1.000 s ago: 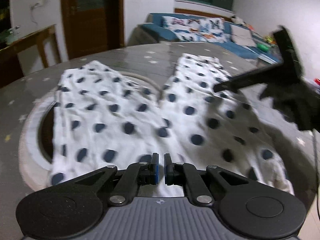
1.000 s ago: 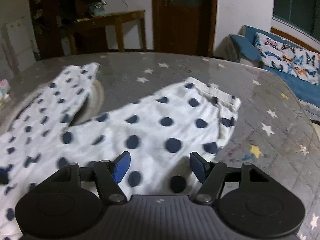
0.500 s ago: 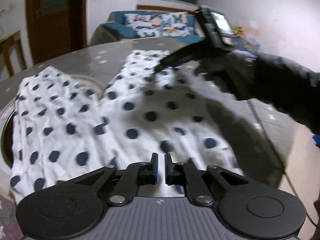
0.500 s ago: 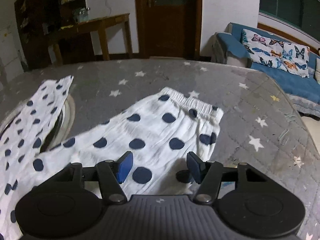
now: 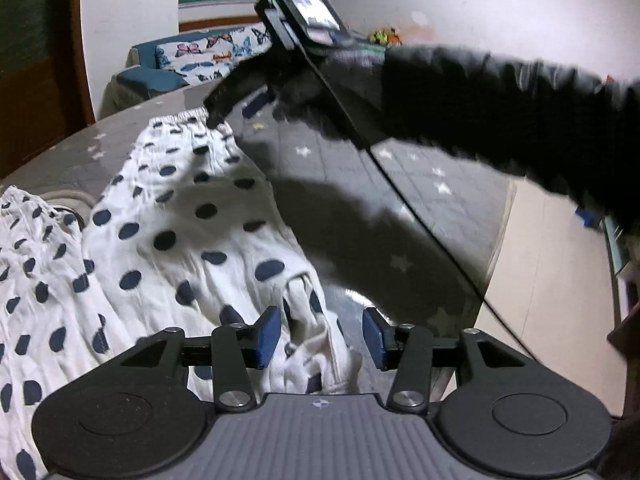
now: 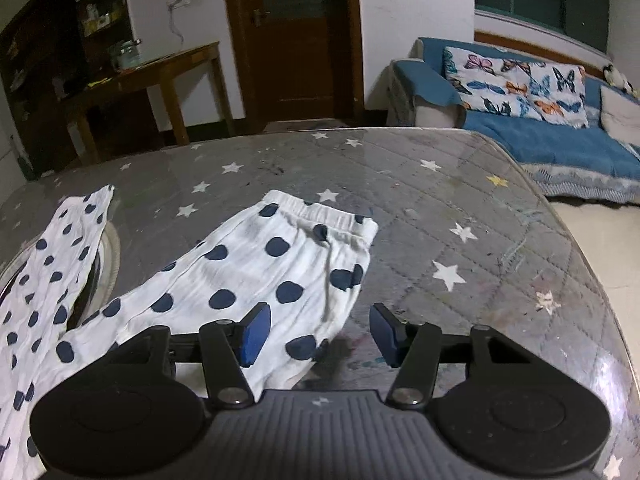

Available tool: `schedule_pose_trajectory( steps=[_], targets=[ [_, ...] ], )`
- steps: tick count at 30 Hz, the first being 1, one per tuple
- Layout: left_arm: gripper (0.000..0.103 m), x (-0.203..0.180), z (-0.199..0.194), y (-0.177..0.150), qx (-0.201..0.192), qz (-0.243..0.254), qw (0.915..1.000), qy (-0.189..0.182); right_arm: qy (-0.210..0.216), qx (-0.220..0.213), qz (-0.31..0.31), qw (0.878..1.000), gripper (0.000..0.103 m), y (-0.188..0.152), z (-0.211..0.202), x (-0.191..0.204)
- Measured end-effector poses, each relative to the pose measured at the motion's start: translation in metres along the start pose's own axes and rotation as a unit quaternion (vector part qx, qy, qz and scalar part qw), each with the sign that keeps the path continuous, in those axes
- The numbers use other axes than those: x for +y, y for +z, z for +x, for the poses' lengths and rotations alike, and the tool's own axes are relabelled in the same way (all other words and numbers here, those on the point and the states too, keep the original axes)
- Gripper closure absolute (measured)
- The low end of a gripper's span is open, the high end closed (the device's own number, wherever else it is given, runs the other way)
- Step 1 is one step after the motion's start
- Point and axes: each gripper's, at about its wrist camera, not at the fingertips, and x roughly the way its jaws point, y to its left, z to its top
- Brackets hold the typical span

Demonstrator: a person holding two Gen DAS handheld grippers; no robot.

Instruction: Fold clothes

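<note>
Grey quilted cloth printed with white and yellow stars, under a glossy clear sheet, covers the worktop (image 6: 460,200) that fills both views ahead of each claw. Spread across it lie the white cotton trousers with navy polka dots (image 5: 208,216), one leg running straight ahead of the right claw (image 6: 316,336) to its elastic cuff, the other leg off to that claw's left, draped over a round pale rim I cannot identify.

A second ago the left claw (image 5: 320,338) was pinched nearly shut over the fabric; now its blue pads stand wide apart, with a bunched, wrinkled edge of the trousers lying between and just in front of them, held by nothing. The view has also swung toward the leg's right edge. The right claw, wide as before, has travelled forward along the leg, and in the left view it reaches over the far cuff. My reading: the left has let go and both are lining up on that leg's ends for a fold.

Beyond the worktop sit a blue sofa with butterfly cushions (image 6: 540,120), a brown wooden door (image 6: 292,40) and a wooden side table (image 6: 160,76).
</note>
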Motion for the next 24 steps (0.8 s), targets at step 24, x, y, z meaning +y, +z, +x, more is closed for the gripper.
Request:
schedule_pose_trajectory(
  steps=[24],
  targets=[
    [0.094,0.023,0.000,0.002,-0.012,-0.048,0.9988,-0.001,-0.023,-0.002,0.059,0.998,0.091,0.035,0.068,-0.021]
  ],
)
